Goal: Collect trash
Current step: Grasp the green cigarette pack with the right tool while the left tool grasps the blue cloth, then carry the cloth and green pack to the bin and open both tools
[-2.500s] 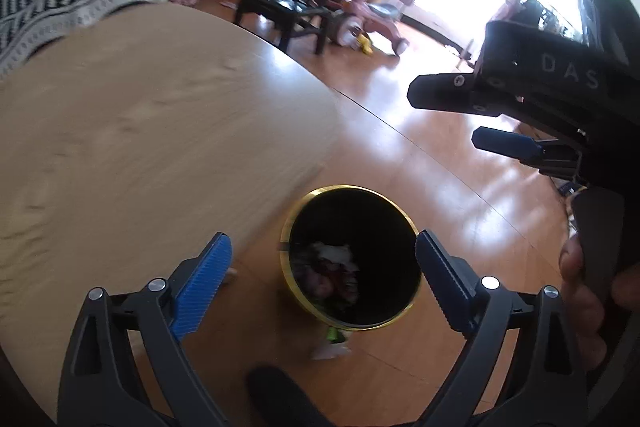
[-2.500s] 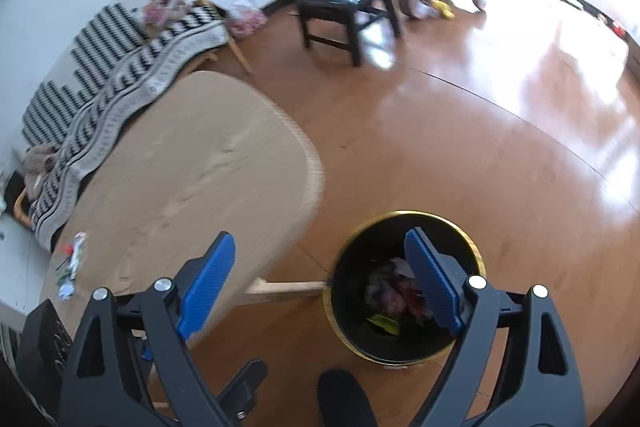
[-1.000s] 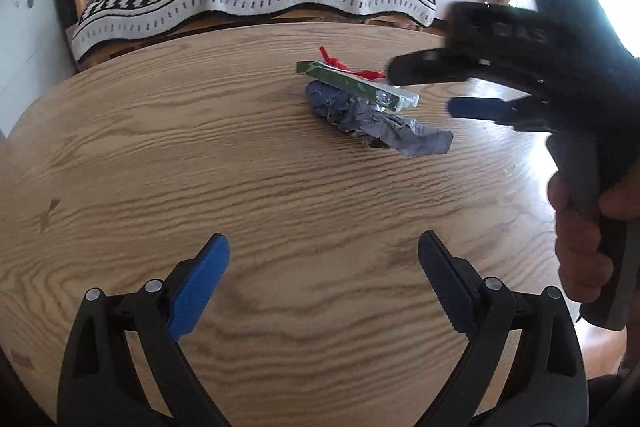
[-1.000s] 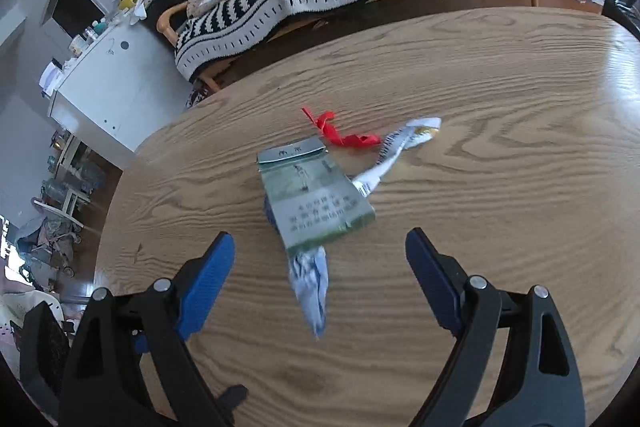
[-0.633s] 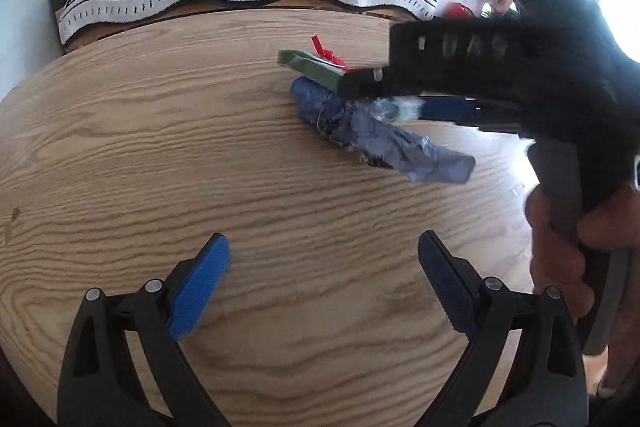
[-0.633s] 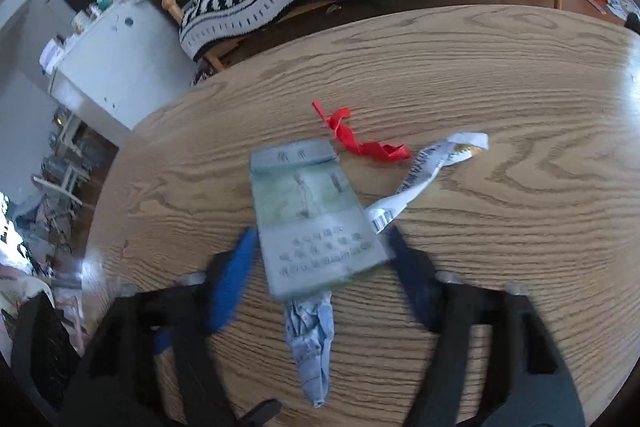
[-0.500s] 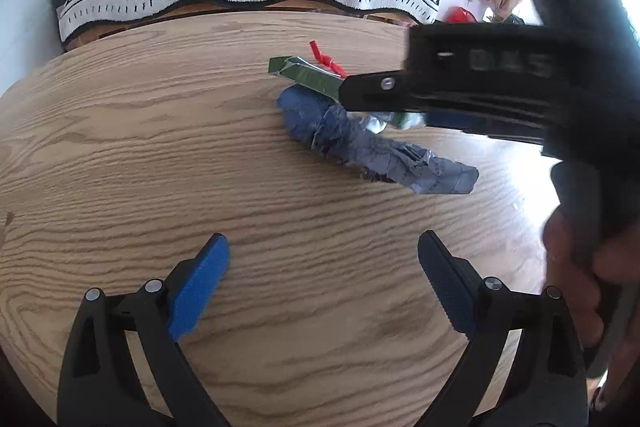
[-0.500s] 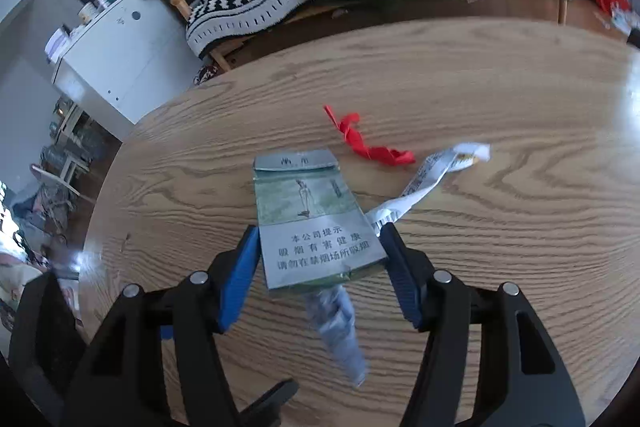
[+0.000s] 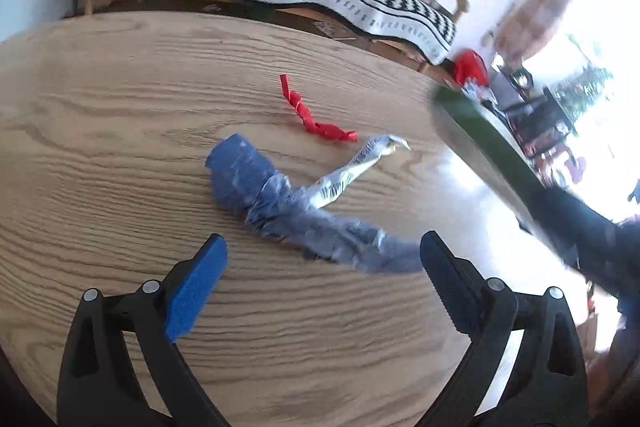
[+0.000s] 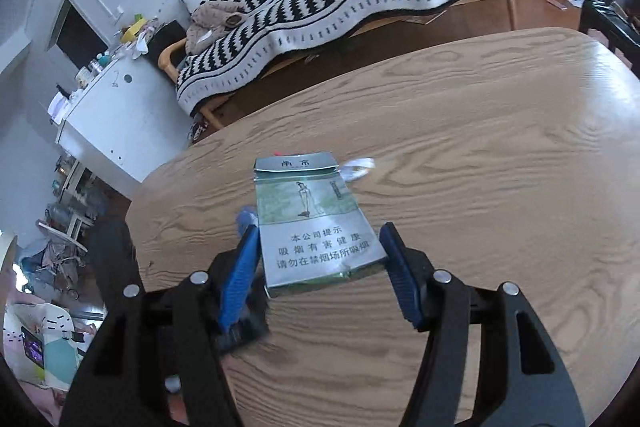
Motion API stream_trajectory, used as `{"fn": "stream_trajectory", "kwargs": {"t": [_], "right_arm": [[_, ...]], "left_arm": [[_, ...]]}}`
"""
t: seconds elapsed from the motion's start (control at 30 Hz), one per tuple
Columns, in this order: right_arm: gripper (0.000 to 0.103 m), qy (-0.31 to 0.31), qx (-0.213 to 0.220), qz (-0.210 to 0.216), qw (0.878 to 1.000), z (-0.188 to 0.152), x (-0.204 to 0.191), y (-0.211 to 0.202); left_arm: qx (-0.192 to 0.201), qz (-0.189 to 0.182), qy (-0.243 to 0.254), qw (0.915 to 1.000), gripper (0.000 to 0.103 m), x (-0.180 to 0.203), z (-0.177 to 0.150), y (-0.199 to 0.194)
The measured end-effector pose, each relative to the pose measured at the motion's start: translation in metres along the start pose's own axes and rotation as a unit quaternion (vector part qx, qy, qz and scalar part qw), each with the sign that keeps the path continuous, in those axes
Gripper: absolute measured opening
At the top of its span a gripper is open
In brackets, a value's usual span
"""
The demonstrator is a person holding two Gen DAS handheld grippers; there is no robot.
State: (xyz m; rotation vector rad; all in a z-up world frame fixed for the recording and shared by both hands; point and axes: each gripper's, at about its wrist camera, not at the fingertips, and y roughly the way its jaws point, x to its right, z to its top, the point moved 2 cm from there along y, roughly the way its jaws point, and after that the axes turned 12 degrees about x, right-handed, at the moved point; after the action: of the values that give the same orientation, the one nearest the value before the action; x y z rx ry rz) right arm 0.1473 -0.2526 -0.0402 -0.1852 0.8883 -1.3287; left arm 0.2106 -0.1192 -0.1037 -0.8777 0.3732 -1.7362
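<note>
Gripping a cigarette pack (image 10: 316,227), the right gripper (image 10: 318,267) contrasts with the left gripper (image 9: 320,279), jaws spread wide.

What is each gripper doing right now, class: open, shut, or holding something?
Left gripper: open, empty, above the blue wrapper on the table.
Right gripper: shut on the cigarette pack, lifted off the table.

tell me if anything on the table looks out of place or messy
Yes: litter lies loose on the wooden table: a crumpled blue wrapper, a twisted red strip and a silvery printed strip overlapping the wrapper. The right tool grips a cigarette pack, its bottom edge crushed.
</note>
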Motion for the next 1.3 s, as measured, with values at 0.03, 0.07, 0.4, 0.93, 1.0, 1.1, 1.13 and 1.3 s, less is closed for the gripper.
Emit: {"fn": "stream_trajectory", "kwargs": {"t": [0.03,0.07,0.4,0.93,1.0,1.1,1.13,1.3], "right_arm": [[0.06,0.0,0.001,-0.004,1.0,-0.001,0.005,-0.006],[0.06,0.0,0.001,-0.007,1.0,-0.002,0.01,-0.01],[0.06,-0.001,-0.001,-0.019,1.0,-0.007,0.03,-0.028],[0.06,-0.026,-0.007,-0.022,0.999,-0.019,-0.002,-0.019],[0.06,-0.029,-0.006,-0.023,0.999,-0.019,-0.005,-0.02],[0.06,-0.035,-0.005,-0.023,0.999,-0.022,-0.01,-0.023],[0.06,-0.038,-0.004,-0.023,0.999,-0.023,-0.011,-0.025],[0.06,-0.044,0.005,-0.031,0.999,-0.025,-0.009,-0.04]], "left_arm": [[-0.001,0.002,-0.001,1.0,0.095,0.001,0.0,0.001],[-0.003,0.002,-0.004,1.0,0.095,0.003,0.0,0.004],[-0.008,0.048,0.032,0.9983,0.078,-0.006,0.0,0.006],[0.0,0.053,0.11,0.9925,0.0,-0.034,0.001,-0.05],[0.007,0.046,0.123,0.9913,0.0,-0.031,0.002,-0.062],[0.016,0.04,0.142,0.9889,0.0,-0.028,0.0,-0.076],[0.017,0.039,0.146,0.9884,0.0,-0.027,-0.001,-0.079],[0.026,0.039,0.161,0.9859,0.0,-0.023,-0.007,-0.098]]}}
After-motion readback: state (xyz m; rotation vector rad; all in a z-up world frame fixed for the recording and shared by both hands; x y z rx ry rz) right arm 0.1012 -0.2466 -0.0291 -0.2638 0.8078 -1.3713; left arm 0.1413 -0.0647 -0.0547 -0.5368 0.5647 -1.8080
